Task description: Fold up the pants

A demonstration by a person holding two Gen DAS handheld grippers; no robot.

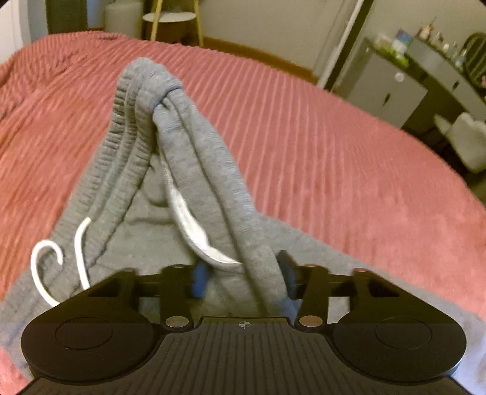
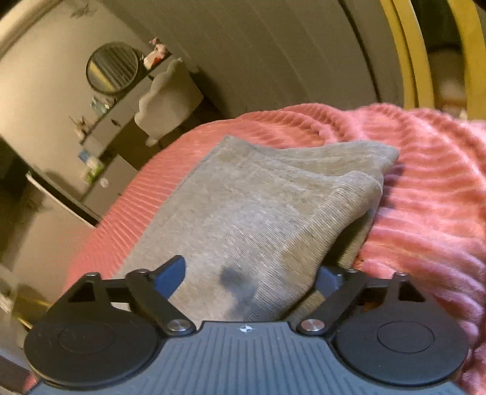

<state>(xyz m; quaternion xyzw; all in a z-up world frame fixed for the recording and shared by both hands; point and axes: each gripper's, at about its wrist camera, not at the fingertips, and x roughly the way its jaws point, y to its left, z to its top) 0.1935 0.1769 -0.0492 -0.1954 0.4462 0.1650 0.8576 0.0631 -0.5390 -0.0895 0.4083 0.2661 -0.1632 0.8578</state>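
Note:
The grey sweatpants (image 1: 188,158) lie on the pink ribbed bedspread (image 1: 334,145). In the left wrist view their elastic waistband end is bunched and lifted, with a white drawstring (image 1: 45,267) hanging at the left. My left gripper (image 1: 243,273) is shut on a fold of this fabric. In the right wrist view the pants (image 2: 258,206) show as flat layered leg fabric with the cuffs at the far end. My right gripper (image 2: 249,279) is shut on the near part of the leg layers, fabric filling the gap between its fingers.
A grey dresser (image 1: 410,82) with small items stands beyond the bed at the right, with a white chair (image 1: 464,136) beside it. A round side table (image 1: 170,18) stands behind the bed. The right wrist view shows a round mirror (image 2: 112,68) and yellow frame legs (image 2: 407,51).

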